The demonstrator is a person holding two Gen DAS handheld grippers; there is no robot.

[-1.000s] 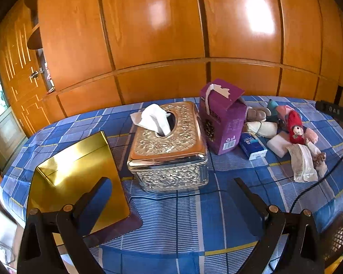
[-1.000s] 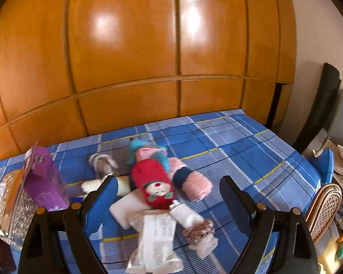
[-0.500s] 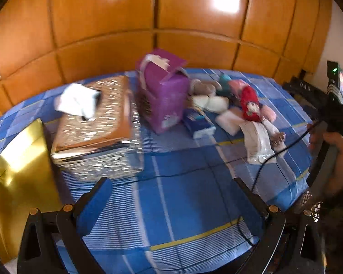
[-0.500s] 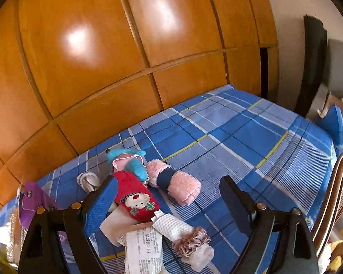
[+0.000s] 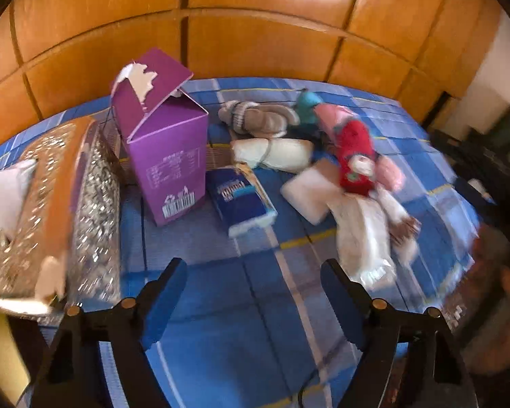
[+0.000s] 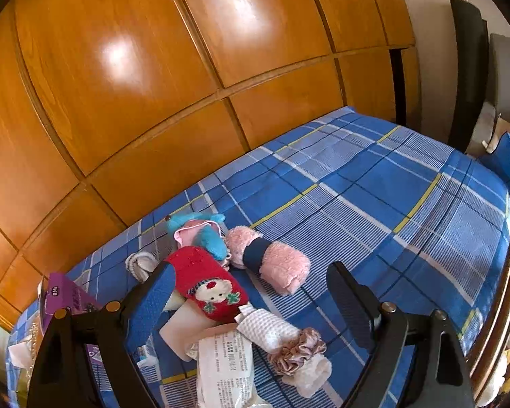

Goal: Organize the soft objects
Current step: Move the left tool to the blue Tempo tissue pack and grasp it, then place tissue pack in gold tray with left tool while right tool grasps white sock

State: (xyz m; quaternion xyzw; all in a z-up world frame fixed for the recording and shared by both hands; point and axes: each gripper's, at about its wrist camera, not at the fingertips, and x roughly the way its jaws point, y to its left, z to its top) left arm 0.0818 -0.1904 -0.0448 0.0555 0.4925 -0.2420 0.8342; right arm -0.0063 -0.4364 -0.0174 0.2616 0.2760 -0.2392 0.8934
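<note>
Room: panelled wood wall behind a table in blue plaid cloth.
The glossy orange-brown wood wall [image 6: 193, 78] reflects bright light patches. The tablecloth [image 6: 374, 204] touches its base. Right of this wall: a white wall [image 6: 431, 10], a dark upright panel [image 6: 467, 78], a cane chair [image 6: 503, 309].

Your left gripper [image 5: 253, 292] points steeply down, its two blue-padded fingers [image 5: 161, 301] spread apart with nothing between them, and the jaws are closing at this moment. The view from it is smeared with motion blur. At the right edge of that view, a dark blurred shape looks like your right hand [image 5: 506, 272] on its tool, though it is too blurred to read its pose. Your right gripper [image 6: 251, 301] tilts down less sharply and sits rolled a little to one side. Its fingers [image 6: 348, 301] stand wide apart, pressing on nothing.
</note>
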